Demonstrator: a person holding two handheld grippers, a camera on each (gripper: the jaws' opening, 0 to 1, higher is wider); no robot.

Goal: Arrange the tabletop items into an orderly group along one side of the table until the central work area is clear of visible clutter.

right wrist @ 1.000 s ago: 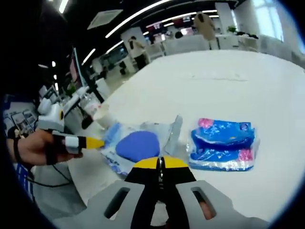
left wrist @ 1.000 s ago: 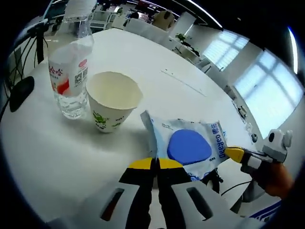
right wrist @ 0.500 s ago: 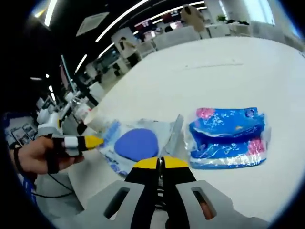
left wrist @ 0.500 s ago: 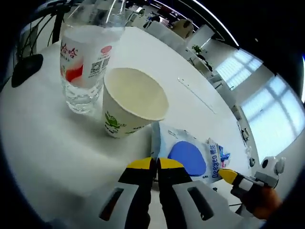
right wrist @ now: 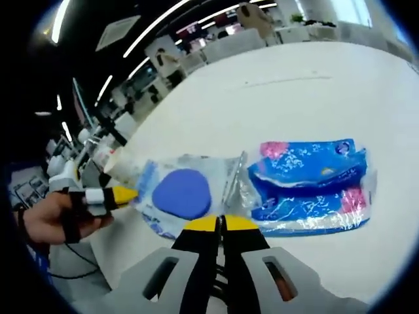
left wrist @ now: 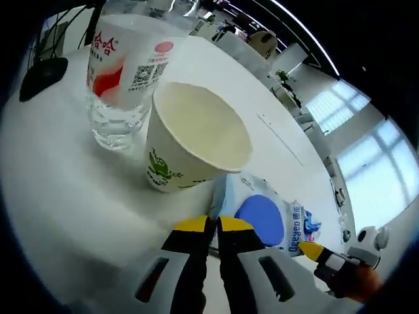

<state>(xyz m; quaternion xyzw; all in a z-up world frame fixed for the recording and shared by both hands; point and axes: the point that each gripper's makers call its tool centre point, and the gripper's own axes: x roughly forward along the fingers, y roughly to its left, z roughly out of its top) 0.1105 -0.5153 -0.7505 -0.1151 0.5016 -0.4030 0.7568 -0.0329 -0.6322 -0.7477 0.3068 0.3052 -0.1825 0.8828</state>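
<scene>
A clear packet with a blue disc (left wrist: 265, 219) lies on the white table (left wrist: 59, 190), its far edge against a paper cup (left wrist: 190, 140). A water bottle (left wrist: 121, 72) stands just behind the cup. My left gripper (left wrist: 213, 226) is shut on the packet's near corner. From the right, the right gripper's yellow tip (left wrist: 308, 250) meets the packet's other end. In the right gripper view the same packet (right wrist: 183, 193) touches a blue and pink tissue pack (right wrist: 311, 186). My right gripper (right wrist: 219, 224) is shut on the packet's edge, and the left gripper (right wrist: 123, 193) holds its far side.
A black, rounded object (left wrist: 42, 69) and cables lie at the table's left edge beside the bottle. Beyond the tissue pack the white table (right wrist: 314, 85) runs far back. A hand (right wrist: 49, 219) holds the left gripper off the table's edge.
The left gripper view has closed in on the cup and bottle, and the packet now rests against the cup. In the right gripper view the packet has closed its gap to the tissue pack.
</scene>
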